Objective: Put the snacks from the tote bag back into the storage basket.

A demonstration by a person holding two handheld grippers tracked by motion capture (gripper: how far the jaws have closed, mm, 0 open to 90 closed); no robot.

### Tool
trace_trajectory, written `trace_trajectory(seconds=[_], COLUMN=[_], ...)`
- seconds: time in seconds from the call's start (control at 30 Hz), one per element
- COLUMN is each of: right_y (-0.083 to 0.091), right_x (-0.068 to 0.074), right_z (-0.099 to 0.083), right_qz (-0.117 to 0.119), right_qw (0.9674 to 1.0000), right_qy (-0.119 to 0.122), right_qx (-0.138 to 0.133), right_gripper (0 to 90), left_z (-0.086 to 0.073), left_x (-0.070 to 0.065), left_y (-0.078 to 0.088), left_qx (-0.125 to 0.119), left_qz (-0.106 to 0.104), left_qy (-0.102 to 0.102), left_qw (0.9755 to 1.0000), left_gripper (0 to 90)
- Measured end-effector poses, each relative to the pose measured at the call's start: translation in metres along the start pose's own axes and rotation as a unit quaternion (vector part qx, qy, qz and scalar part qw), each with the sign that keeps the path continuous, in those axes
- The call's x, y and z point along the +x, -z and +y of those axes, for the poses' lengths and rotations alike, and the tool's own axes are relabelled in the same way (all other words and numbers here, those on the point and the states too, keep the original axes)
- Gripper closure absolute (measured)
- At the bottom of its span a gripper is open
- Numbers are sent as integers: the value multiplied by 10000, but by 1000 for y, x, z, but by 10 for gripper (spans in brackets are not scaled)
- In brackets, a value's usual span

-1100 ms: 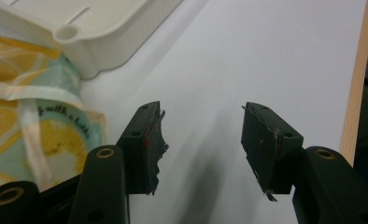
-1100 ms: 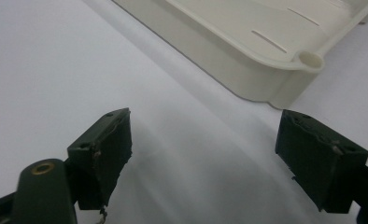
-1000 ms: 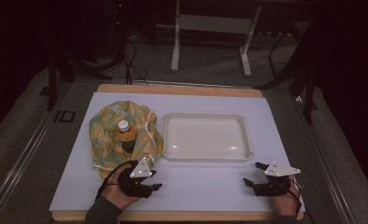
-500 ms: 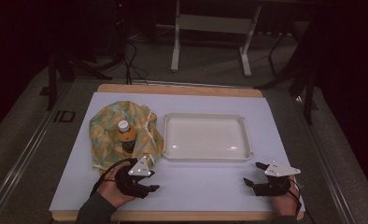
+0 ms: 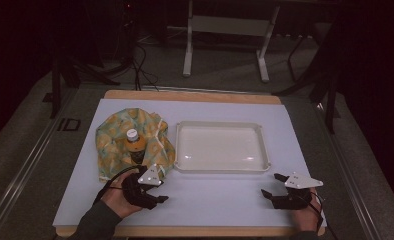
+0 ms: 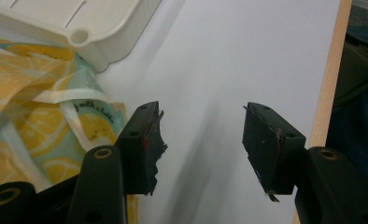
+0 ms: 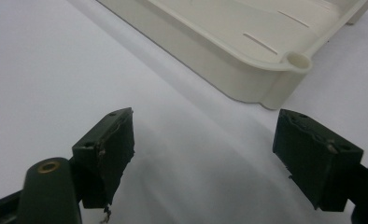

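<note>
Lemon-print bag (image 5: 116, 145) unmoved; left hand-held gripper (image 5: 161, 199) has shifted slightly rightward.

The right gripper (image 7: 203, 154), jaws apart, hovers over white table (image 7: 56, 70) near the cream tray's (image 7: 229, 51) corner.

The tray (image 5: 219, 147) looks like smooth cream plastic with a soft gloss. The lemon-print bag (image 5: 116, 145) is thin, crinkled cloth or perhaps coated paper. The table (image 5: 225, 200) has a matt white top edged in pale wood. The left claw (image 6: 203, 140) carries matt black pads (image 6: 149, 144), frayed and rough.
</note>
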State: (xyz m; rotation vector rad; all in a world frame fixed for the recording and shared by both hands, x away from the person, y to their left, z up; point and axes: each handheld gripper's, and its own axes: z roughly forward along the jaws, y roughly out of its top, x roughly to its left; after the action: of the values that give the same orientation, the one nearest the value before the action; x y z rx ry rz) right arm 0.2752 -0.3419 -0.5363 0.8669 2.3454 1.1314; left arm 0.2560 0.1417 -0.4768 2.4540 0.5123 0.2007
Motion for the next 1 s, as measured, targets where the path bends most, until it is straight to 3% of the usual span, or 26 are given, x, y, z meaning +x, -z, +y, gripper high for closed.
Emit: trace_trajectory(seconds=[0.27,0.73,1.0], right_y=[0,1,0], right_x=[0,1,1], right_z=[0,0,0], right_qz=[-1,0,2], right_qw=[10000,10000,10000], right_qy=[-21,32,56], right_qx=[-7,6,13], right_gripper=[202,200,198], left_z=[3,8,11], left_x=[4,14,22], left_y=[11,26,38], left_qx=[72,499,579], left_qz=[39,141,129], left_qy=[-27,-251,-297], left_qw=[10000,9983,9978], left_gripper=[470,472,480])
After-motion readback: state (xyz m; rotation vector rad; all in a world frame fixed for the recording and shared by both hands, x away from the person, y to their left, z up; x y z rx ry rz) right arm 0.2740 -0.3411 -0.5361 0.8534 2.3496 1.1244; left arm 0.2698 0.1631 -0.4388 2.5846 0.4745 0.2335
